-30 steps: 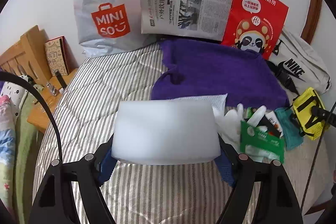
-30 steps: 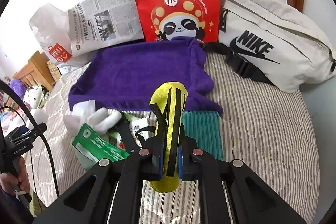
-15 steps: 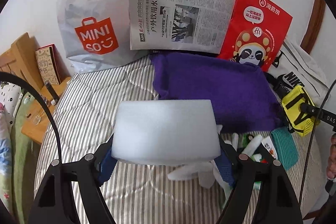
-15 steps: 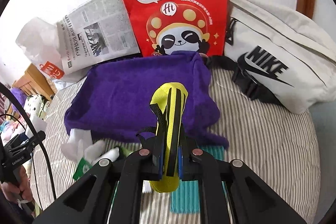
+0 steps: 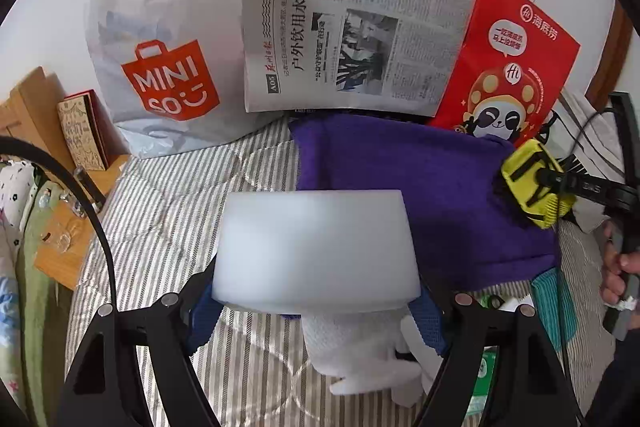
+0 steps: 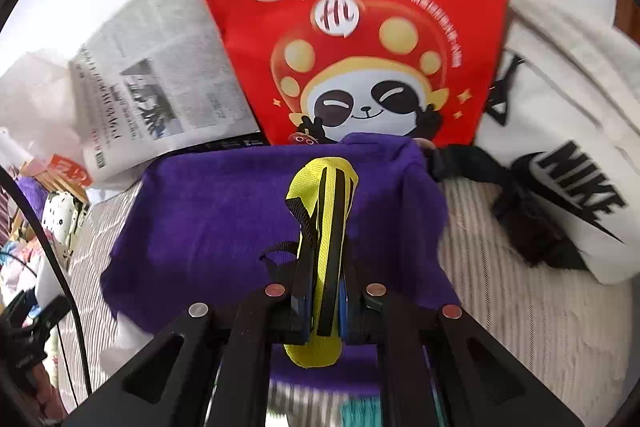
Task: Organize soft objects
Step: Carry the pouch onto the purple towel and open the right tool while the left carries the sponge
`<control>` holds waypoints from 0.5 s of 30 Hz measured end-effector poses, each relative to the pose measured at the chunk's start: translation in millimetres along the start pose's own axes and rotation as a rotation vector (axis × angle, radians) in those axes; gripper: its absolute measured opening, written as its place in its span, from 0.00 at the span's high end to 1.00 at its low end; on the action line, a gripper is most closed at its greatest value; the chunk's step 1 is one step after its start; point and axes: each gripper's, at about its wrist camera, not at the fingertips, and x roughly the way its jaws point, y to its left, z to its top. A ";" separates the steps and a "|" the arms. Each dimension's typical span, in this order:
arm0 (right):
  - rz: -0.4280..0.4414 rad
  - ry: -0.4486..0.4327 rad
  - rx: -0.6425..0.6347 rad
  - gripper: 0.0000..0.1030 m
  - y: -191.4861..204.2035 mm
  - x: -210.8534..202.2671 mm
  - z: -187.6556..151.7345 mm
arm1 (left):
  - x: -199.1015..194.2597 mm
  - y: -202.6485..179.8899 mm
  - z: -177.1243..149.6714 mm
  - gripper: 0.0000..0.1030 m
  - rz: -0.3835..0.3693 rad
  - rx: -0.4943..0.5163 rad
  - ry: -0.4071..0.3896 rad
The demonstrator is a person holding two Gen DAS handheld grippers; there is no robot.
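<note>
left claw point(image 5: 316, 311): spread wide, clamped on white foam block point(image 5: 316, 247), blue pads on the block's two ends
foam block axis: long axis runs left-right across the left wrist view, broad face toward camera, held above the striped bed point(image 5: 168, 211)
right claw point(image 6: 320, 311): squeezed nearly closed on yellow pouch point(image 6: 324, 223)
pouch axis: long axis runs forward along the fingers, far end pointing at the red panda bag point(image 6: 360, 27), black straps run lengthwise
pouch place: over the purple towel point(image 6: 224, 219); in the left view it hangs above the towel's right edge
towel: spread flat on bed, far edge against newspaper point(image 5: 352, 35) and red bag
white glove point(image 5: 360, 359): on bed under foam block
back row: MINISO bag point(image 5: 160, 39), newspaper, red bag, Nike bag point(image 6: 568, 155) at right
</note>
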 end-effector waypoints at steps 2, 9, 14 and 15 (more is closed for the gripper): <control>0.006 0.015 0.017 0.90 -2.4 16.9 7.2 | 5.8 0.0 2.0 0.23 0.003 0.007 0.007; 0.037 0.035 0.050 0.90 -7.1 55.4 23.2 | 20.0 -1.8 12.1 0.23 -0.006 0.016 0.015; 0.010 0.053 0.038 0.89 -12.8 70.5 25.5 | 30.1 -5.2 18.0 0.23 -0.014 0.020 0.027; 0.010 0.055 0.038 0.88 -14.2 71.2 25.9 | 32.1 -6.0 18.7 0.23 -0.015 0.021 0.030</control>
